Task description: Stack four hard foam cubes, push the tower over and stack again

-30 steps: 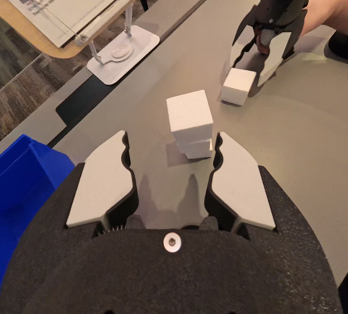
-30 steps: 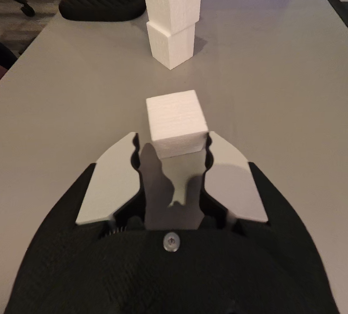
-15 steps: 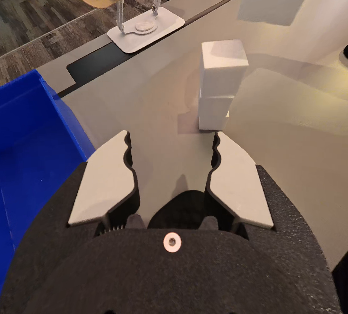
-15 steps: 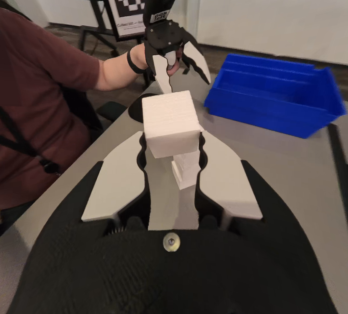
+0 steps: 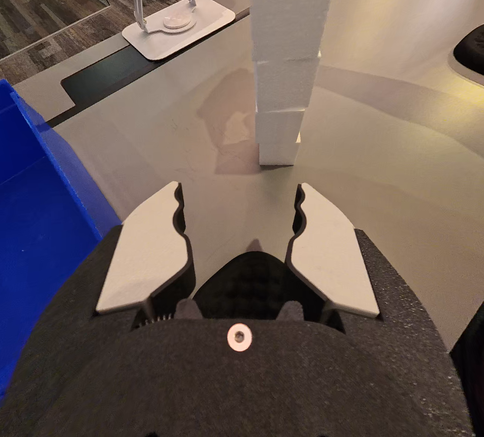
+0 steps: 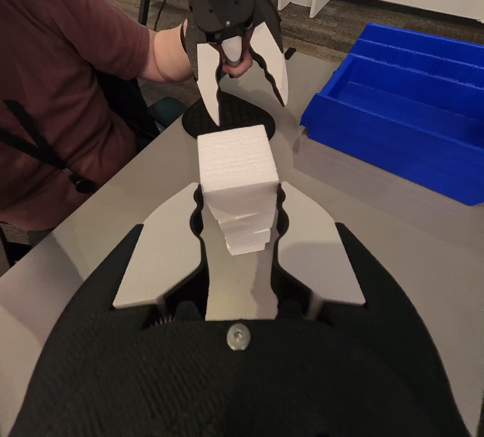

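Right gripper point(image 6: 239, 198) jaws clamp top cube point(image 6: 235, 162) atop tower point(image 5: 284, 89); left gripper point(image 5: 239, 199) jaws wide, empty, near table point(image 5: 366, 188) edge.

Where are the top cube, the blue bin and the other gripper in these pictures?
top cube point(image 6: 234, 156): right wrist view, its upper face.
blue bin point(image 6: 398, 133): right wrist view, its front wall.
left gripper point(image 6: 248, 112): right wrist view, between its fingertips.

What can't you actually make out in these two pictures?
- Top of the foam tower: cut off by the upper edge of the left wrist view.
- Whether the right gripper still presses the top cube: its fingers flank the cube, but contact is unclear.
- The tower's lower cubes, right wrist view: mostly hidden beneath the top cube.
- Blue bin: its contents are only partly visible.
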Available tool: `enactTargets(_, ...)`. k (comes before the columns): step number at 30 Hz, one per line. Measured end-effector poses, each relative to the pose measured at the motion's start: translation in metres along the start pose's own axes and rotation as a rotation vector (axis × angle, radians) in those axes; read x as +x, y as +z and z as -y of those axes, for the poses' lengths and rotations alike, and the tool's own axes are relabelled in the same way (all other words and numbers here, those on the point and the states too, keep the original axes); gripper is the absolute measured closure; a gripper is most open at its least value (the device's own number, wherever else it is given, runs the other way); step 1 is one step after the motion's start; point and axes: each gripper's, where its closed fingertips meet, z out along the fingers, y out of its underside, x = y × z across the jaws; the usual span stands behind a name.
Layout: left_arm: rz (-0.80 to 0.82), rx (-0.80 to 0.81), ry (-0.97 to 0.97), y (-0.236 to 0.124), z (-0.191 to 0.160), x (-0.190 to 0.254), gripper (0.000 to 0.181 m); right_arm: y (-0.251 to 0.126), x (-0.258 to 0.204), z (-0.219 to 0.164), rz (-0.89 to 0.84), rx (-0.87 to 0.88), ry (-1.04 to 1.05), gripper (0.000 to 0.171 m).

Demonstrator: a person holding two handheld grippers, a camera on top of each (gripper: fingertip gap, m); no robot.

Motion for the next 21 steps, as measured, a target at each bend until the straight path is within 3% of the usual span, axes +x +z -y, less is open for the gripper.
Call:
enactTargets(6,-0.036,0.018,-0.027,0.008,-0.004,0.012,0.101,-0.012,-0.012,0.017,-0.091,0.068,-0.089,0.093)
enactTargets(11,-0.018,-0.038,-0.007,0.022,-0.024,0.02,0.11,-0.068,-0.063,0.017,-0.22,0.227,-0.119,0.092)
enactTargets(13,-0.017,-0.08,0.007,0.03,-0.032,0.02,0.113,-0.1,-0.084,0.0,-0.309,0.261,-0.073,0.106)
enactTargets(18,0.041,-0.142,0.043,0.053,-0.03,0.007,0.132,-0.17,-0.107,-0.075,-0.697,0.103,0.18,0.17)
enactTargets(20,0.064,-0.152,0.041,0.062,-0.026,0.001,0.148,-0.187,-0.119,-0.092,-0.756,0.101,0.184,0.17)
enactTargets(21,0.053,-0.162,0.032,0.065,-0.025,0.002,0.166,-0.198,-0.12,-0.101,-0.794,0.105,0.232,0.17)
